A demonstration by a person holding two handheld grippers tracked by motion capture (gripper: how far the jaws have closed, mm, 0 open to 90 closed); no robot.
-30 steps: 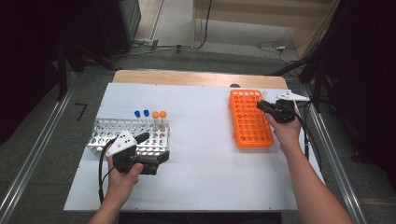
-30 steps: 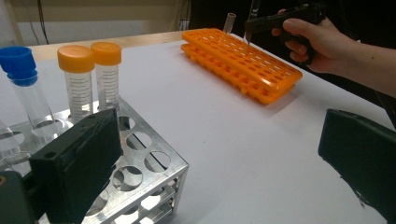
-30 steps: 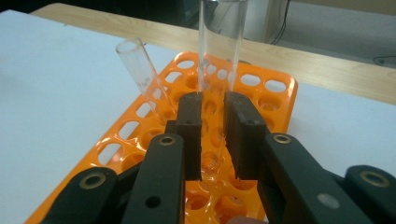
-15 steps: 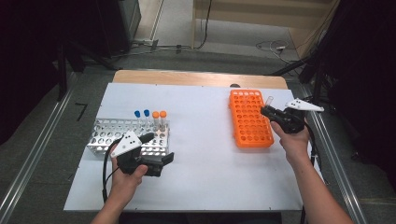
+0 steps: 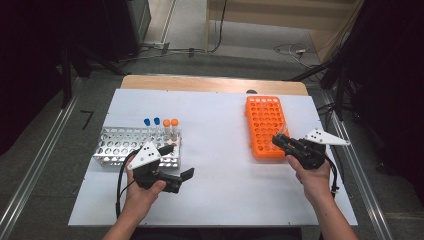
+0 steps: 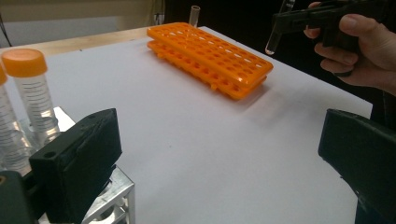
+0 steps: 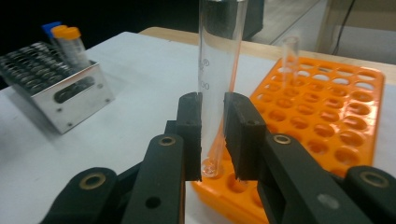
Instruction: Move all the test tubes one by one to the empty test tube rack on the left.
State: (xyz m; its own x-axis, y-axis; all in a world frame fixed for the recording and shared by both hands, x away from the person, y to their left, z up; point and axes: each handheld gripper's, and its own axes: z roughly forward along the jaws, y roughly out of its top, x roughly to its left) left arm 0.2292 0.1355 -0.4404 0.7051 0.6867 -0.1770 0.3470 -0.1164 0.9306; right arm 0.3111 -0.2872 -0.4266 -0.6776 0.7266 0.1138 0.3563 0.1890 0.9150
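Between the fingers of the right gripper [image 7: 212,140] a clear glass test tube [image 7: 218,70] stands upright, clamped near its rounded bottom, which hangs just above the near edge of the orange rack [image 7: 336,126]. In the high view that gripper [image 5: 279,141] sits at the rack's [image 5: 265,125] near right corner, close to the desk's [image 5: 220,200] right edge, the hand [image 5: 314,177] coming in from below with the gripper pointing left and slightly away. Beyond the fingers a second tube [image 7: 290,56] stands in a far hole of the rack. A wide bare stretch of desk lies to their left, reaching to the metal rack [image 5: 136,145]. The left gripper [image 5: 186,174] lies low and level just in front of that metal rack, fingers spread wide with nothing between them, pointing right across the open desk. Behind it stand capped tubes, two orange [image 5: 170,126] and two blue [image 5: 151,121]
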